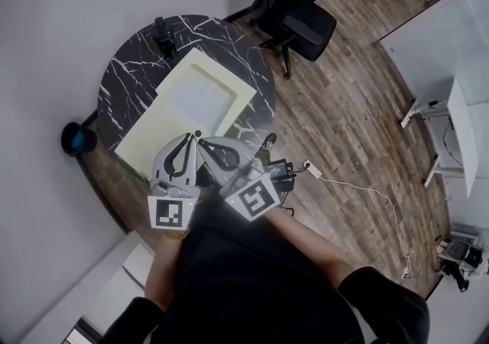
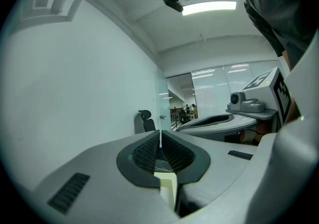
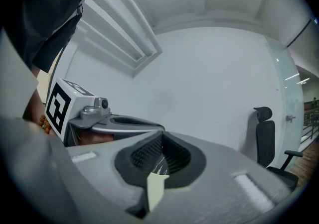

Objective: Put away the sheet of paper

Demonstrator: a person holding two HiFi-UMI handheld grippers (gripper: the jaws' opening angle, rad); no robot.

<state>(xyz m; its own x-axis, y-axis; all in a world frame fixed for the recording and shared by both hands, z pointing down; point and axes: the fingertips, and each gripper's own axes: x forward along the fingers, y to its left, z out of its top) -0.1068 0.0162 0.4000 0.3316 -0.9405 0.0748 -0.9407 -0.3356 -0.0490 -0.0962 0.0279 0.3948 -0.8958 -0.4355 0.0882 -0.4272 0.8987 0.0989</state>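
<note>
Left gripper (image 1: 188,138): jaws pressed together, nothing between. Right gripper (image 1: 202,141): same, tip beside left's, both over paper's (image 1: 200,94) near end. Paper flat on table (image 1: 130,67), long axis diagonal from near-left edge toward far-right. Gripper views show only pale sliver below jaws; head view shows whole sheet.

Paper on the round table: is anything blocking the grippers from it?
Nothing visible is. The left gripper and right gripper, both shut, are right at the paper's near edge; the black device sits at the table's far rim.
</note>
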